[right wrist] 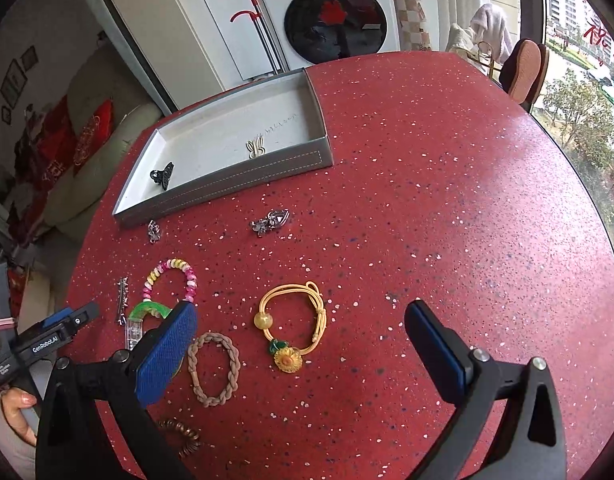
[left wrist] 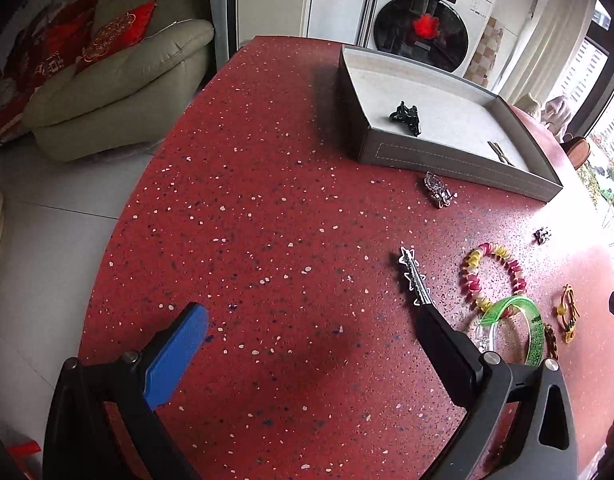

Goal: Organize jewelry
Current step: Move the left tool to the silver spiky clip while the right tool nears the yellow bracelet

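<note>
Two grippers over a red table (right wrist: 427,200) with white specks, jewelry all around.

Left gripper (left wrist: 311,320): jaws wide apart, nothing between them. Blue finger (left wrist: 175,356) on one side, black finger on the other. Tip of the black one right at the end of a silver star clip (left wrist: 415,276), touching or not, hard to tell.

Right gripper (right wrist: 303,344): jaws wide apart too, holding nothing. Low over the table, with a yellow cord bracelet (right wrist: 291,320) and its sunflower charm lying between the fingers. Just beside it, a brown braided band (right wrist: 214,368). Near the bottom, a brown coil hair tie (right wrist: 183,436).

Gray tray (right wrist: 227,184) at the far side of the table, white inside. In the tray: a black claw clip (right wrist: 162,175) near one end and a small pale bunny clip (right wrist: 255,148) further along.

Out on the table, just in front of the tray: a small silver charm (right wrist: 154,231) and a bigger silver sparkly clip (right wrist: 270,221).

Closer in: a pink and yellow bead bracelet (right wrist: 171,280), the star clip to its side, and a green bangle (right wrist: 149,310) touching the beads, partly hidden behind the right gripper's blue finger. A clear clip (right wrist: 133,330) just under the green bangle.

Behind the table: a white washing machine (right wrist: 331,20) and a pale sofa (left wrist: 119,80) with red cushions.
</note>
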Motion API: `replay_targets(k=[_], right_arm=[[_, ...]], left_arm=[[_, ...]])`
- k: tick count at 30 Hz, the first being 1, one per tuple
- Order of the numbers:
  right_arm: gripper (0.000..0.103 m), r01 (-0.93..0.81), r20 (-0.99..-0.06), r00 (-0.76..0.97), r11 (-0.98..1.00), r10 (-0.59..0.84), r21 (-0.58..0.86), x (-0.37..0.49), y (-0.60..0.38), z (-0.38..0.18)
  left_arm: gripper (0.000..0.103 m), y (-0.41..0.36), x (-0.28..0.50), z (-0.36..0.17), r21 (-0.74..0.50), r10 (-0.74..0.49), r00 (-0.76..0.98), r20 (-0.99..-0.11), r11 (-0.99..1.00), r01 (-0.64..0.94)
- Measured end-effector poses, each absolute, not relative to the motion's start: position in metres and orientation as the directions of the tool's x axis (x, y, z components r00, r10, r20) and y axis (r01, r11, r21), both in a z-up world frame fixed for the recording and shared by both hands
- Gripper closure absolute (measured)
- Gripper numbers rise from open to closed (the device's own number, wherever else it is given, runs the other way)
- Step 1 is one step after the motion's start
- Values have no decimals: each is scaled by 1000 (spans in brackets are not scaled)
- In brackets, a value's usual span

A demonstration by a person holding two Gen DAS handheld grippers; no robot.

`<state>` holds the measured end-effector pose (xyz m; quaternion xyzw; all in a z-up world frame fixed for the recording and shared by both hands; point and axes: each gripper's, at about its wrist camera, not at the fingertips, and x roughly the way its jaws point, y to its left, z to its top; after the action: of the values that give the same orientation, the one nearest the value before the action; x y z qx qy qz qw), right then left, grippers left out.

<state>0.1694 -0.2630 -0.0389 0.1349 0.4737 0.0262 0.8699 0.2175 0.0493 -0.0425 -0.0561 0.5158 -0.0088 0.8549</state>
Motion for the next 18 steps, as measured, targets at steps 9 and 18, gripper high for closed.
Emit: replay_targets(k=[9,18], right_arm=[[0,104,-833,533,965,149,240,163,-266,-47],[0,79,-855,509,984,100,162,159,-257,-57]], left_arm=[[0,55,209,-48,-106,-79,462,-883,994,-32],[0,54,210,-55,-126,-103,446,-889,992,-22]])
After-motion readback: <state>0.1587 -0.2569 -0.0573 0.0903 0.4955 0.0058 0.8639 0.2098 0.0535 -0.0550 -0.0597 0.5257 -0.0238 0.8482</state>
